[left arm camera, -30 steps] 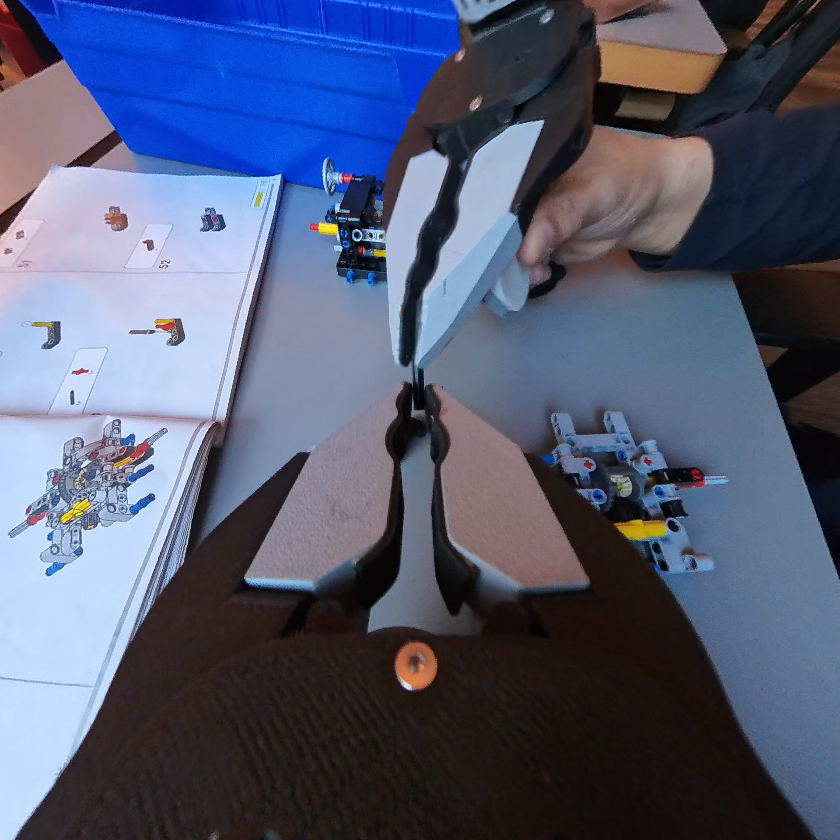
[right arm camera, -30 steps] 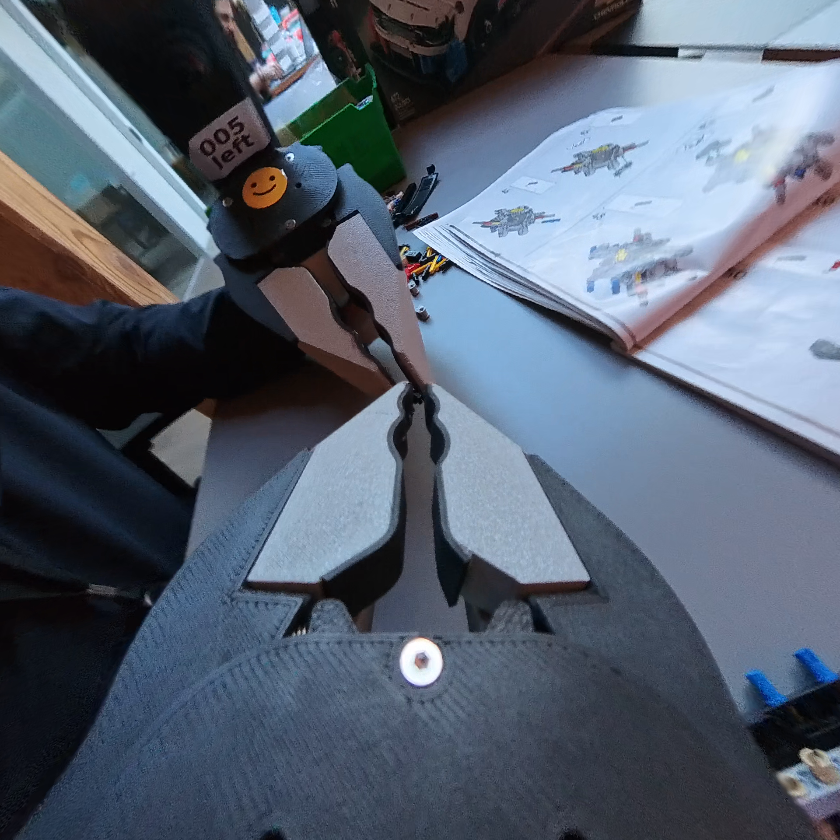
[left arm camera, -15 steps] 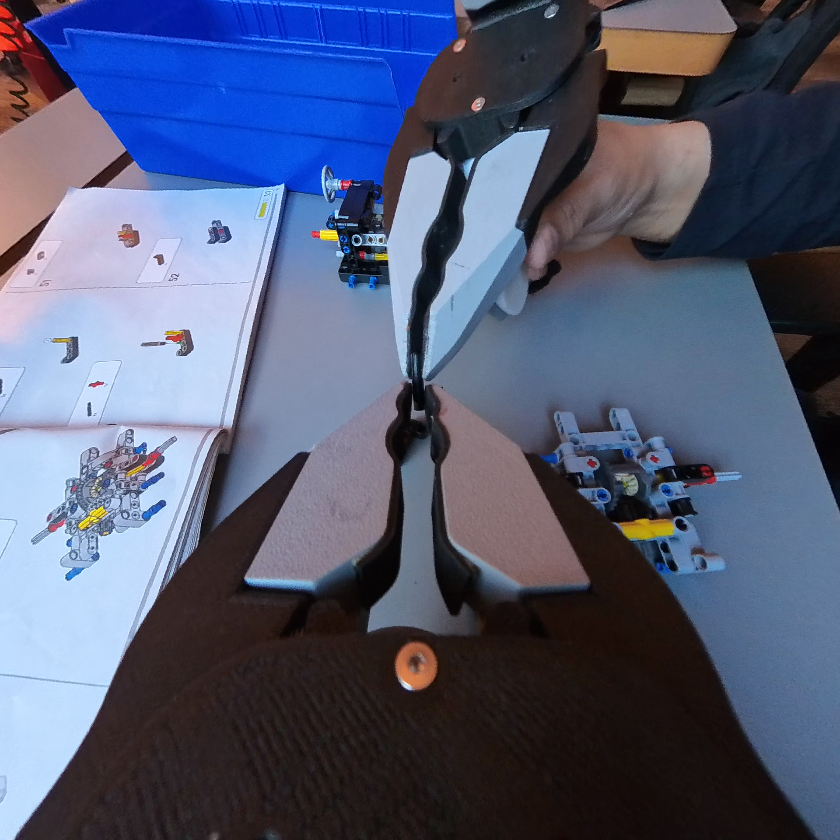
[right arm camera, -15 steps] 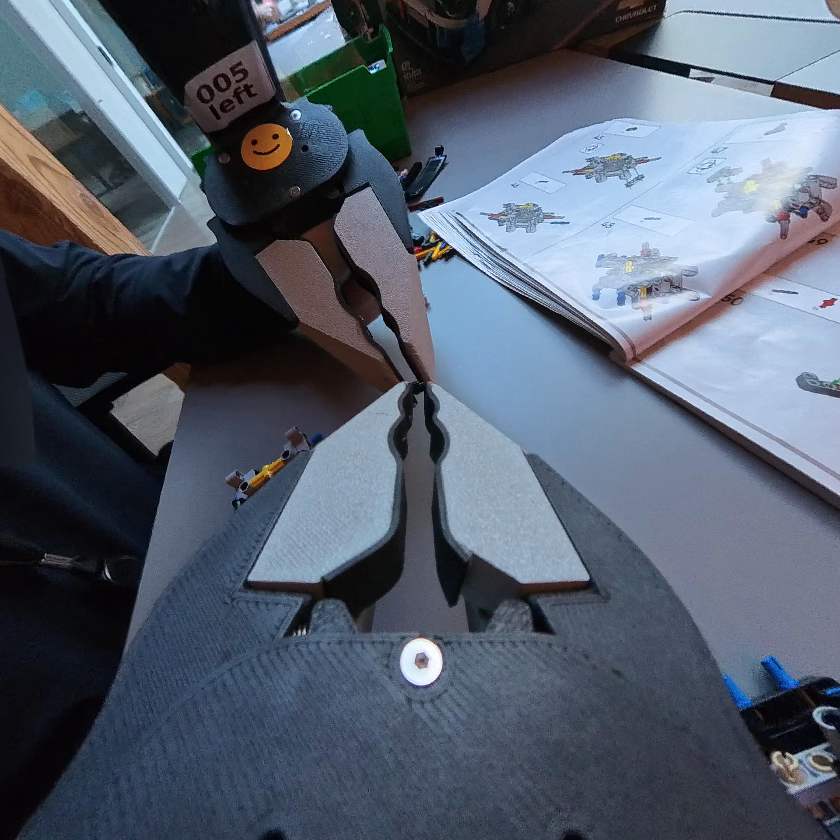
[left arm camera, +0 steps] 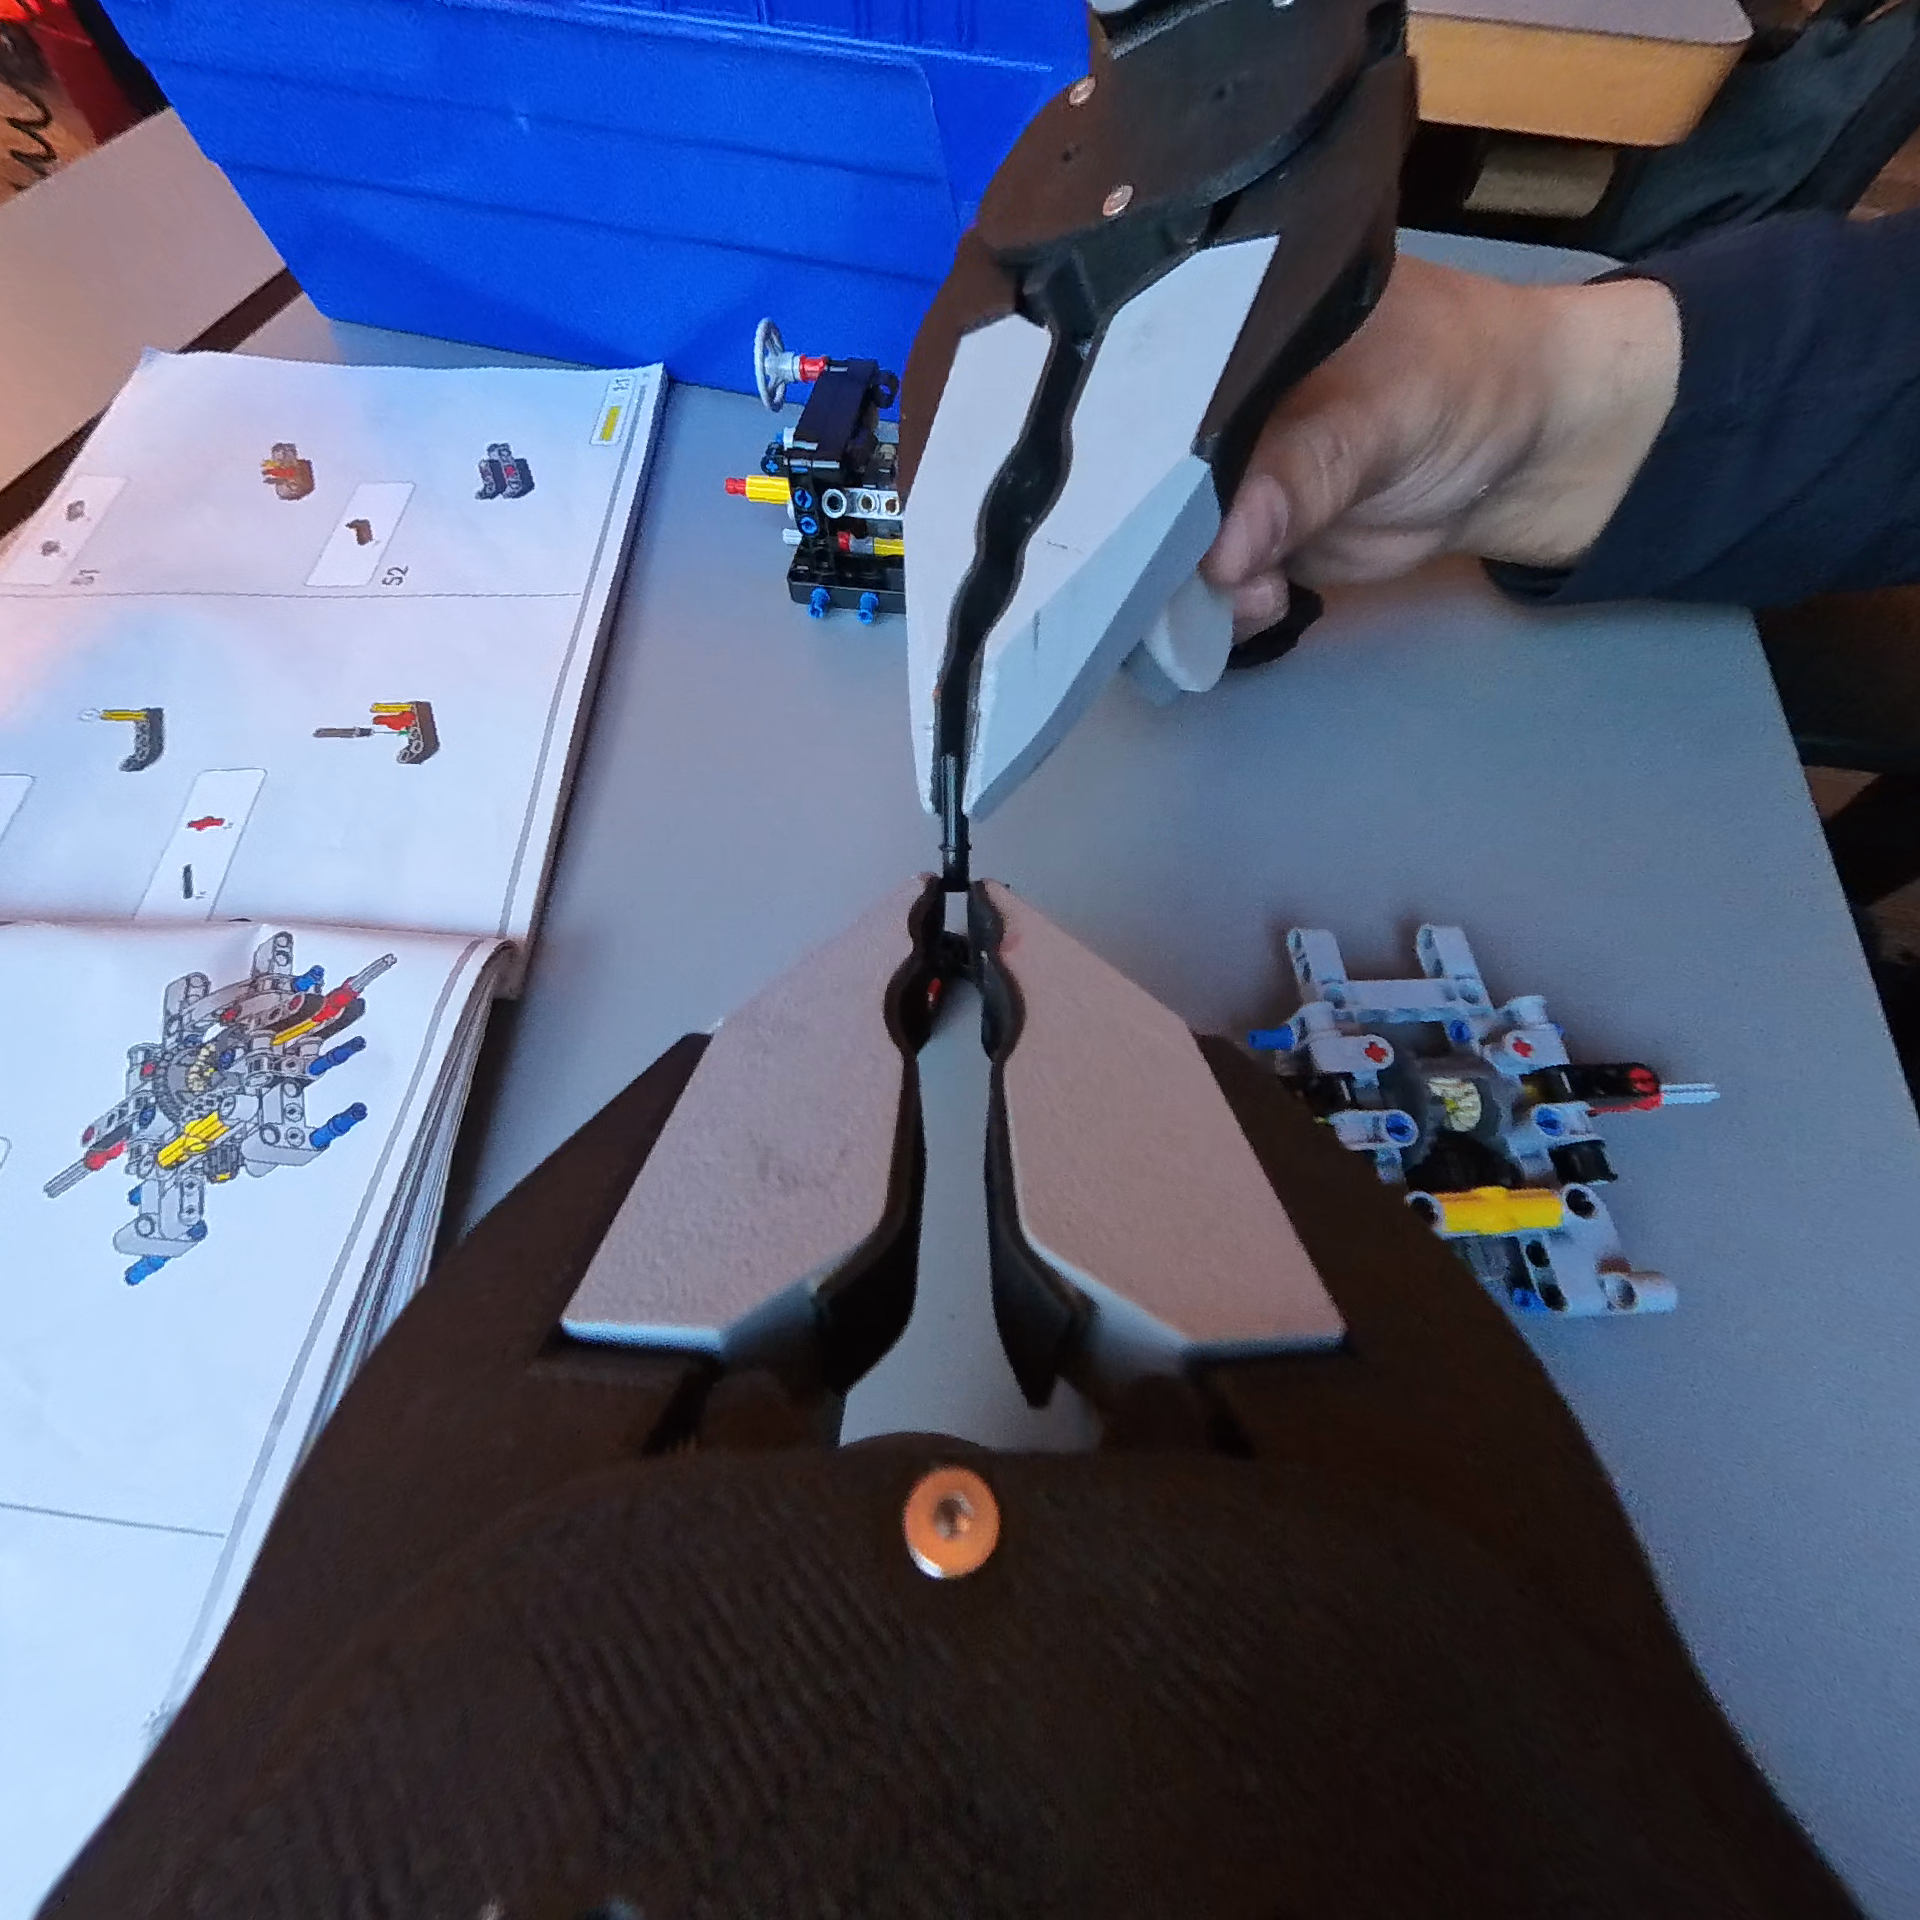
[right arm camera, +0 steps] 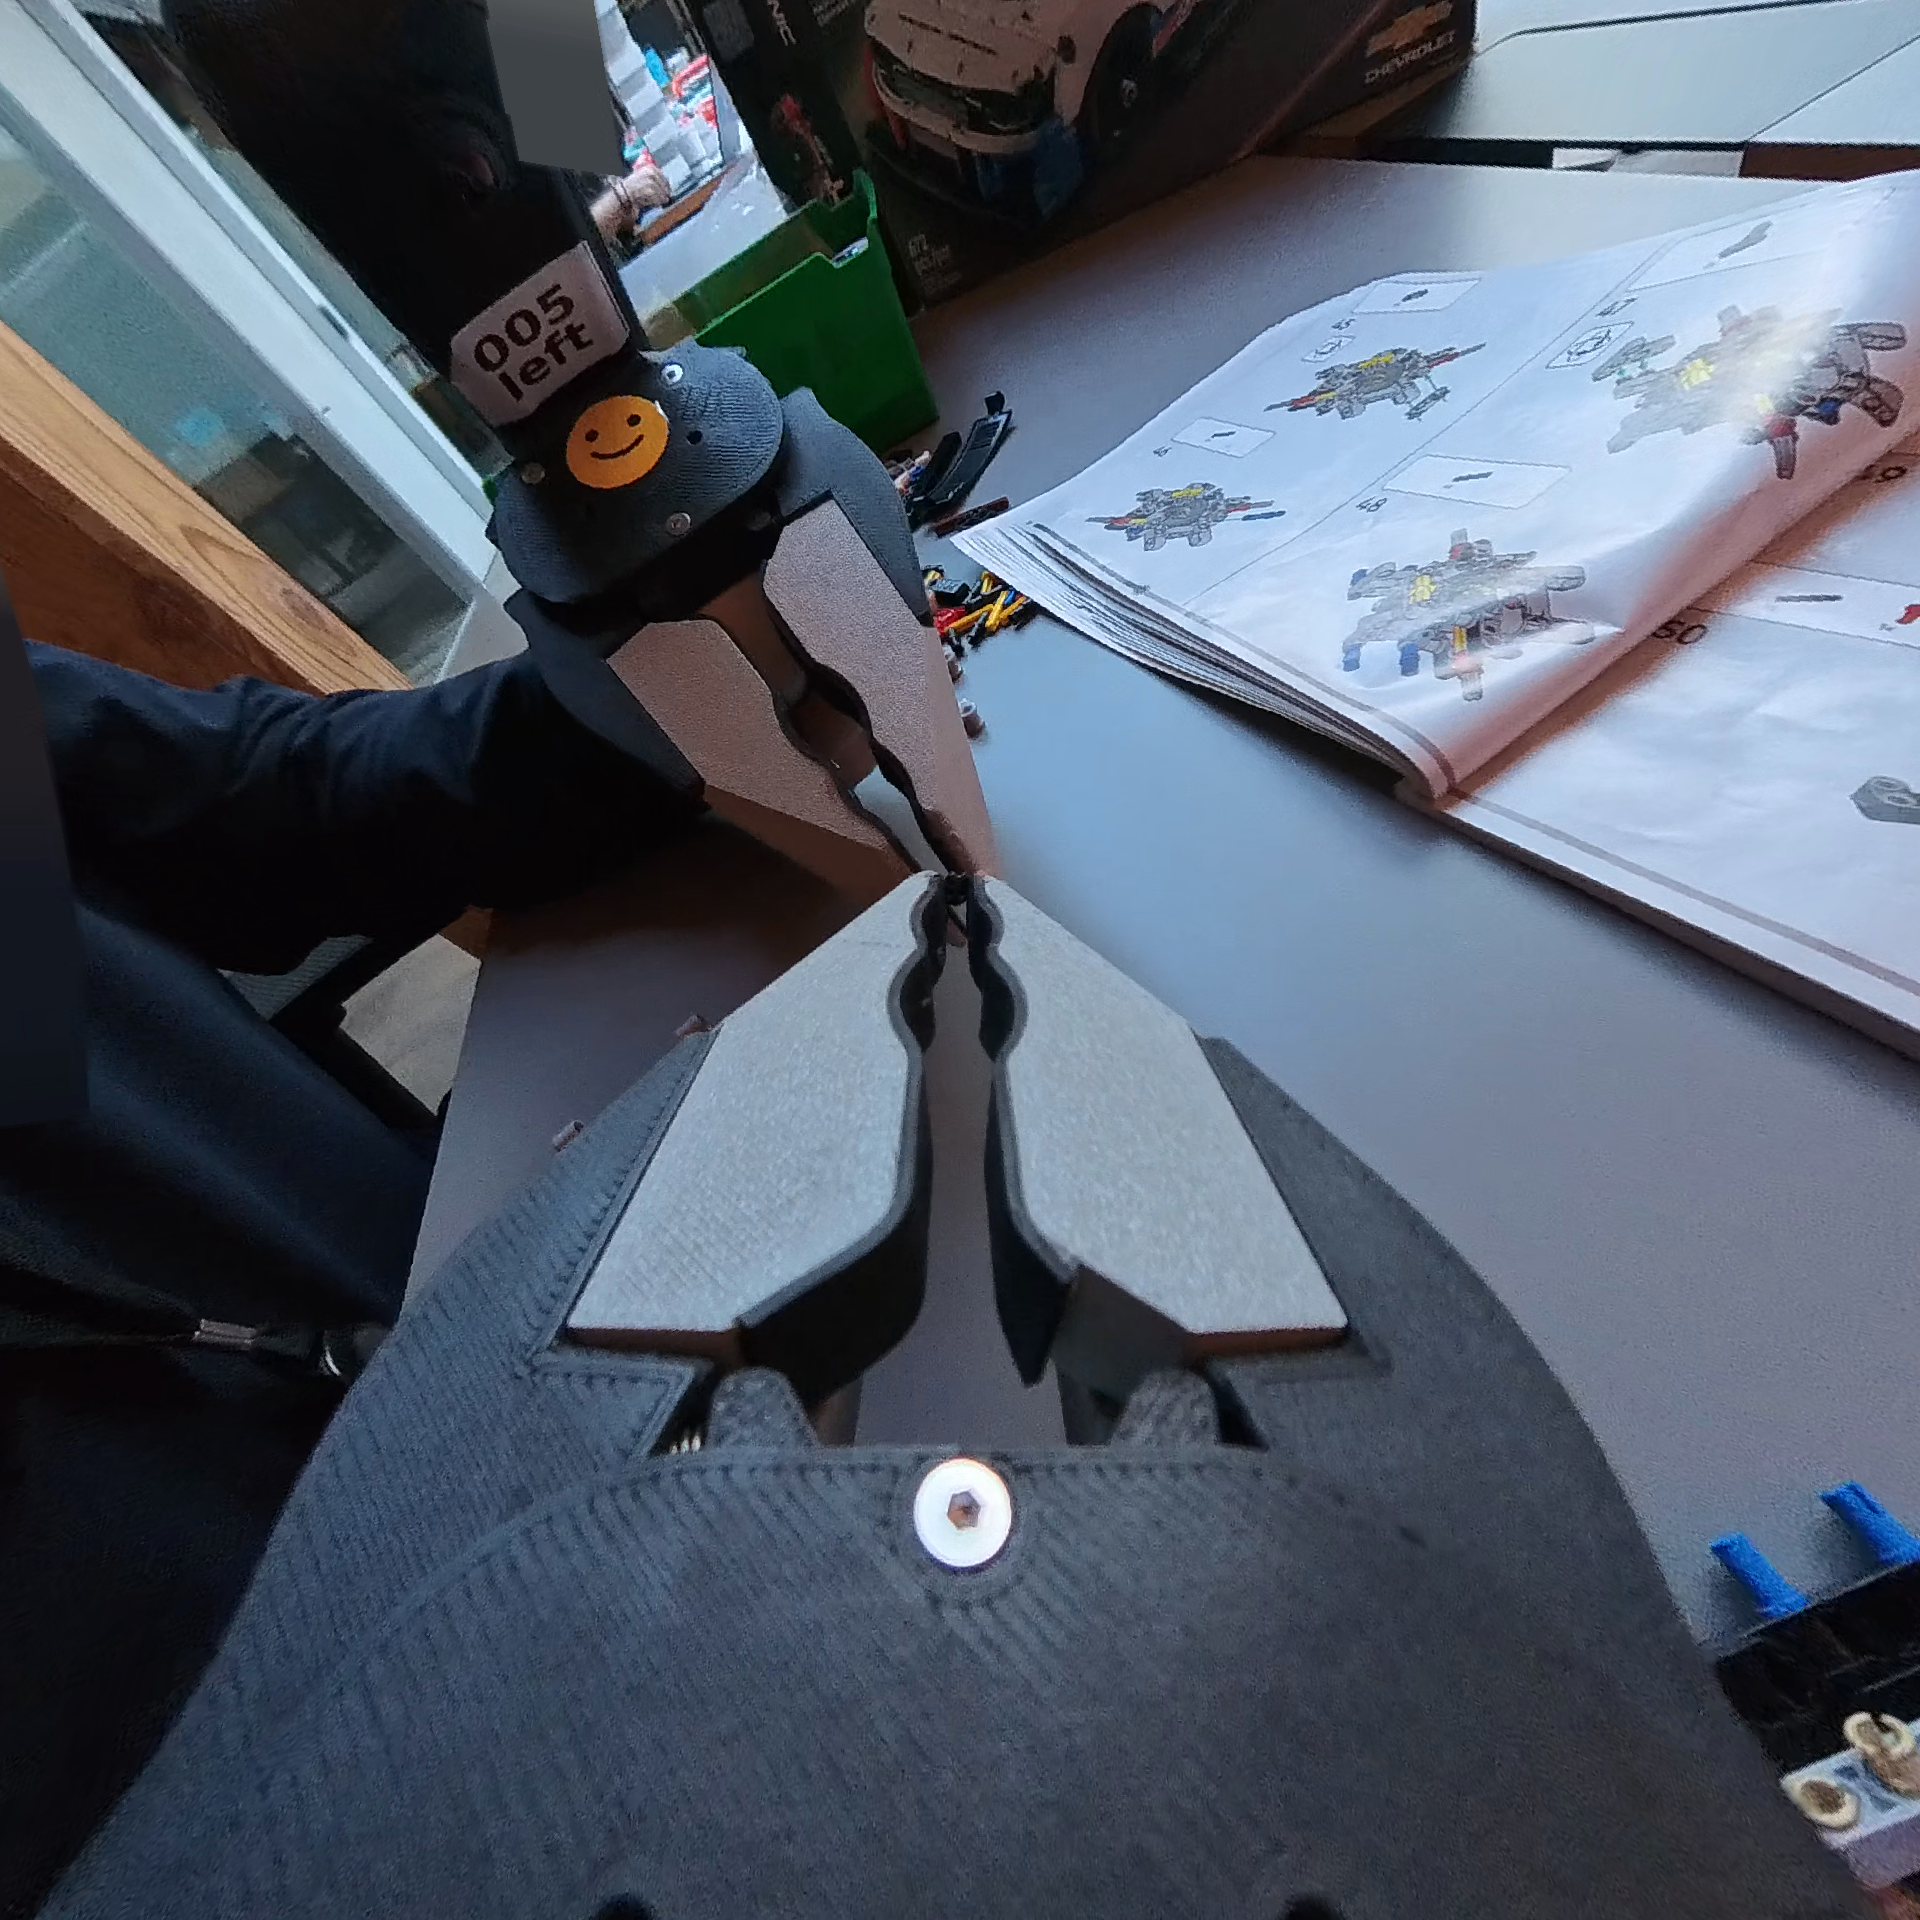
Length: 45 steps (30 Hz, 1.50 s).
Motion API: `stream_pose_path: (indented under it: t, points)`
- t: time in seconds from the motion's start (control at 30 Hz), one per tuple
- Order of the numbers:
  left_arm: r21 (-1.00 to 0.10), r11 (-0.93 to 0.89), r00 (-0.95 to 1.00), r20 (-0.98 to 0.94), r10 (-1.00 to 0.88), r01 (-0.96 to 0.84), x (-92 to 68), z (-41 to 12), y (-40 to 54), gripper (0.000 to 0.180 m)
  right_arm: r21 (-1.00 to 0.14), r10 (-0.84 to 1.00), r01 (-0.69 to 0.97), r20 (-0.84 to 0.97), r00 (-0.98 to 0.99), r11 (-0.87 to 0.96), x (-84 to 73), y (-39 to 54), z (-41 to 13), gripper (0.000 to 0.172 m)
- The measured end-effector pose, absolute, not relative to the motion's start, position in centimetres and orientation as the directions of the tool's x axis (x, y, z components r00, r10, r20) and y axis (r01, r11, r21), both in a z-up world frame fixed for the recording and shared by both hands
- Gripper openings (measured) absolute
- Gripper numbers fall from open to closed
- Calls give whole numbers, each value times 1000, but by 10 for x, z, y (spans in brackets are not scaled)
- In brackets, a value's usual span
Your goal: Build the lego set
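Observation:
In the left wrist view my left gripper [left arm camera: 954, 896] is shut on a small black building-toy piece with a red spot [left arm camera: 940, 966], held above the grey table [left arm camera: 1403, 831]. My right gripper [left arm camera: 948, 805] comes down from above, tip to tip with it, and is shut on a thin black axle [left arm camera: 951, 831]. The axle's lower end runs in between the left fingertips. In the right wrist view my right gripper [right arm camera: 956, 891] is shut with a small dark piece at its tips. The left gripper [right arm camera: 951, 847] meets it there. A hand [left arm camera: 1434, 447] holds the right gripper.
An open instruction booklet [left arm camera: 312, 727] lies on the left. A grey assembly [left arm camera: 1465, 1122] lies on the right, and a black assembly [left arm camera: 842, 488] stands before a blue bin [left arm camera: 582, 156]. The right wrist view shows a green bin [right arm camera: 821, 312], a dark box [right arm camera: 1091, 83] and loose pieces [right arm camera: 971, 603]. Only a small space, under 4 cm, lies between the two pairs of fingers.
Both grippers stay tip to tip, joined by the black axle. The left pads have closed slightly tighter. The pair has shifted a little over the table.

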<state>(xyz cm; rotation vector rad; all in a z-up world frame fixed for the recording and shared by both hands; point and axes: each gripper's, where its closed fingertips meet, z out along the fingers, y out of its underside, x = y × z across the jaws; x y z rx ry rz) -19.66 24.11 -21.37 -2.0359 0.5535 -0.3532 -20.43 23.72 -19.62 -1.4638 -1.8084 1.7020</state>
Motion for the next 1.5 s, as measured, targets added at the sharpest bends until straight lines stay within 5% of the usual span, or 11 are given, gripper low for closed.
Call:
stream_pose_path:
  t: [1.37,1.5]
  points:
    - [-825,-444,845,-73,-530,-350,-195,-225,238,2,-845,830,534,-276,-485,31,-203,230,-214,1]
    - [-777,-512,872,-93,-481,-366,-221,-238,238,23,-804,868,587,-221,-445,97,-205,240,-227,1]
